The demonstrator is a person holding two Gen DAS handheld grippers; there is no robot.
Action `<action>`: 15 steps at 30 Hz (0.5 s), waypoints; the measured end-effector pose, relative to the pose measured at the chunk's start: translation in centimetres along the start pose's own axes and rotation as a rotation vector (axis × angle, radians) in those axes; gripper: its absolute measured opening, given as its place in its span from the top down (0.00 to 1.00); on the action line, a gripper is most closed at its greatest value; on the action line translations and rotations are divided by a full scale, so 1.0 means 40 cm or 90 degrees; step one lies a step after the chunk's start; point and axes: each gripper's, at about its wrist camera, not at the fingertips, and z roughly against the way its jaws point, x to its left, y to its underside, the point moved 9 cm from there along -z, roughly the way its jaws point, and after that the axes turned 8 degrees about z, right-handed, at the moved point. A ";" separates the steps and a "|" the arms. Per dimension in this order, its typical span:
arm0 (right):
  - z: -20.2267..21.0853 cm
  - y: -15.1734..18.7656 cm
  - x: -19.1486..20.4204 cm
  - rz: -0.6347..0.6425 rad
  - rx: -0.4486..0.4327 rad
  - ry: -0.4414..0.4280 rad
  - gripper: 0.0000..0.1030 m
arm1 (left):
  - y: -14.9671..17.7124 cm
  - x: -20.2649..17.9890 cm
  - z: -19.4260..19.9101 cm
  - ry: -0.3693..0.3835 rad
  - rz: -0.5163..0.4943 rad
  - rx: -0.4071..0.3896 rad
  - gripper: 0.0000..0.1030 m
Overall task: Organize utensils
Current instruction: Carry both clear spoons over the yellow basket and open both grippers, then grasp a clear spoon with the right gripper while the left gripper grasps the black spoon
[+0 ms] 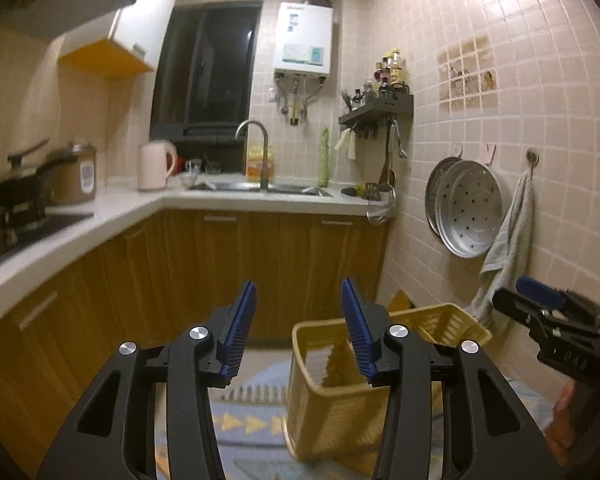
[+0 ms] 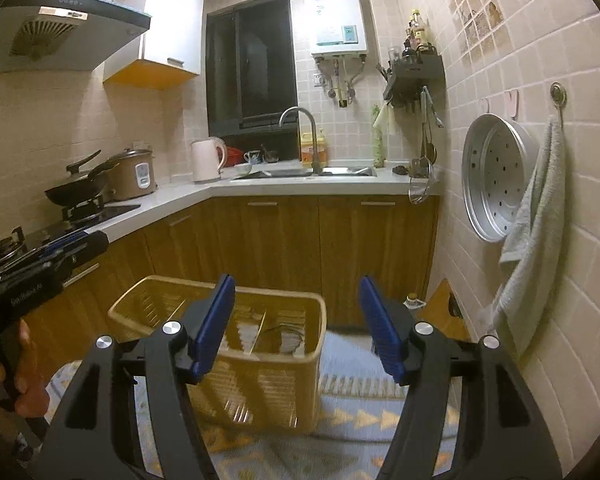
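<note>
A yellow slotted plastic basket [image 2: 260,364] with inner dividers stands on a patterned cloth, below and ahead of both grippers; it also shows in the left wrist view [image 1: 340,400]. My right gripper [image 2: 298,292] is open and empty above the basket's right side. My left gripper [image 1: 299,296] is open and empty, up and to the left of the basket. The right gripper shows at the right edge of the left wrist view [image 1: 540,296]. The left gripper shows at the left of the right wrist view [image 2: 60,248]. Something thin lies inside the basket; I cannot tell what.
A blue and yellow patterned cloth [image 2: 364,432] lies under the basket. Wooden cabinets [image 2: 292,248] and a white counter with sink [image 2: 308,172] stand behind. A steamer tray [image 2: 496,180] and towel [image 2: 536,232] hang on the right wall. Utensils hang under a wall rack [image 2: 420,76].
</note>
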 end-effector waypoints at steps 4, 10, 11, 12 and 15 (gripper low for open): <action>0.061 0.009 0.030 0.009 0.019 -0.021 0.41 | 0.011 0.019 0.056 0.012 0.037 0.033 0.58; 0.123 0.029 0.094 -0.015 0.071 -0.113 0.41 | 0.025 0.019 0.138 0.027 0.068 0.120 0.58; 0.125 0.038 0.104 -0.017 0.084 -0.125 0.41 | 0.033 0.015 0.149 0.031 0.068 0.135 0.58; 0.127 0.059 0.123 -0.024 0.108 -0.146 0.41 | 0.043 0.012 0.159 0.034 0.066 0.150 0.58; 0.124 0.131 0.183 -0.028 0.183 -0.199 0.41 | 0.104 0.010 0.188 0.034 0.049 0.204 0.58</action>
